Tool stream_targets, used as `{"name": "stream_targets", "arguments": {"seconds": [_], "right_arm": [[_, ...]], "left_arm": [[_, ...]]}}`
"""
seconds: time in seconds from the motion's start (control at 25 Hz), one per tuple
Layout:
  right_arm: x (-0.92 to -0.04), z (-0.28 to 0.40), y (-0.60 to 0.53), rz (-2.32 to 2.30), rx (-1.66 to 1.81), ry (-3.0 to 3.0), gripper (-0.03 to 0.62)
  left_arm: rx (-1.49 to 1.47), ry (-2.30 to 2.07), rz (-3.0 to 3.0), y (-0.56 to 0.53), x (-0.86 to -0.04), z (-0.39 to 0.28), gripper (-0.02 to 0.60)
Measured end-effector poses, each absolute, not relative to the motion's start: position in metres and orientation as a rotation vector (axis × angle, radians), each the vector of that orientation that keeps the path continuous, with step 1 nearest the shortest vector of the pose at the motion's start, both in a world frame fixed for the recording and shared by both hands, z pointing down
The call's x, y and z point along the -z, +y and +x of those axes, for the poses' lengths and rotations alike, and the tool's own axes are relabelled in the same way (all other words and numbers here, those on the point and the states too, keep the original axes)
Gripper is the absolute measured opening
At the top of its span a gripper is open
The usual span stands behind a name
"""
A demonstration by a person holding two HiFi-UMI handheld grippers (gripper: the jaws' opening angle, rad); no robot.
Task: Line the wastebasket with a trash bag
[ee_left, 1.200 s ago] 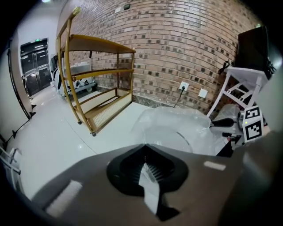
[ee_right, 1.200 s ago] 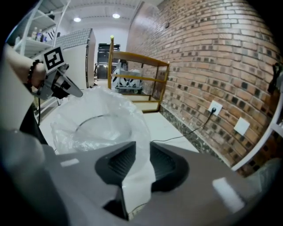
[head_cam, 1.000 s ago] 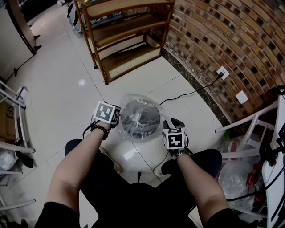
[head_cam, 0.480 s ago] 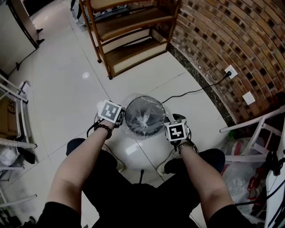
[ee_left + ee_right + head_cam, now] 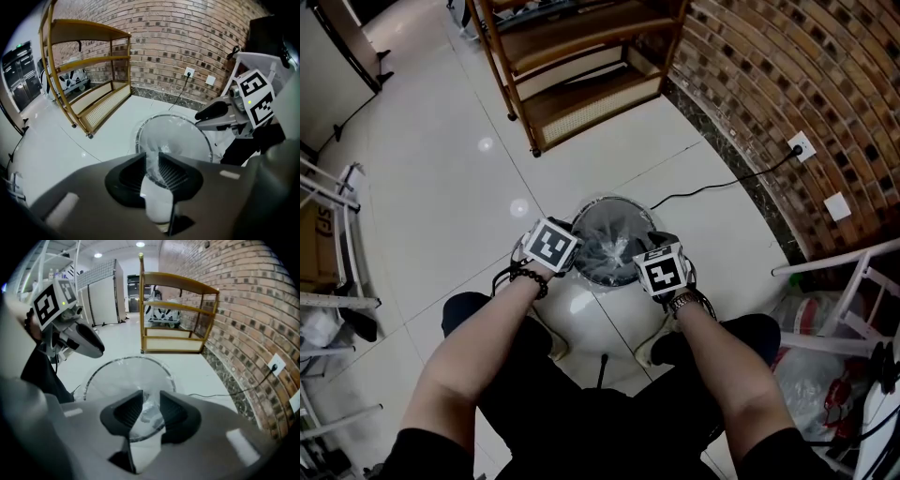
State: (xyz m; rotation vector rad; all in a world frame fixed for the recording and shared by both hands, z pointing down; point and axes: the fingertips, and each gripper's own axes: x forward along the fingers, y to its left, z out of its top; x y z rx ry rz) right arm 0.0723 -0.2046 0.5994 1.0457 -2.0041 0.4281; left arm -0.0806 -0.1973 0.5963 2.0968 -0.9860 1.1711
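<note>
A white round wastebasket (image 5: 581, 309) stands on the floor between the person's knees. A clear trash bag (image 5: 605, 239) lies inside it, its film drawn over the dark rim (image 5: 174, 117). My left gripper (image 5: 567, 251) is at the rim's left side. Its jaws are opening, and a strip of bag film (image 5: 152, 157) runs through the narrow gap without being pinched. At the rim's right side sits my right gripper (image 5: 649, 255). Its jaws are closing around crumpled film (image 5: 149, 411), with the pads still apart from it.
A wooden shelf unit (image 5: 572, 66) stands beyond the basket. The brick wall (image 5: 787, 84) runs along the right, with a socket (image 5: 801, 145) and a black cable (image 5: 722, 183) on the floor. White frames (image 5: 844, 281) and filled plastic bags (image 5: 811, 356) crowd the right; another rack (image 5: 328, 234) stands left.
Both grippers came down and inward onto the basket's rim. The bag, puffed up above the basket before, now sits lower inside it. The left jaws have parted.
</note>
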Motion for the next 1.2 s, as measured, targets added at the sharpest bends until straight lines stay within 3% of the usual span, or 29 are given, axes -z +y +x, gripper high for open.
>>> {"name": "stream_targets", "arguments": {"seconds": [0.76, 1.08, 1.2], "right_arm": [[-0.628, 0.107, -0.225, 1.158, -0.464, -1.892, 0.094], [-0.594, 0.064, -0.233, 1.109, -0.369, -2.002, 0.092], [-0.6, 0.046, -0.232, 1.053, -0.372, -2.017, 0.04]], "left_arm": [[-1.222, -0.931, 2.041, -0.194, -0.622, -0.083, 0.067], [-1.108, -0.954, 2.219, -0.206, -0.593, -0.063, 0.066], [-1.083, -0.954, 2.275, -0.206, -0.586, -0.059, 0.047]]}}
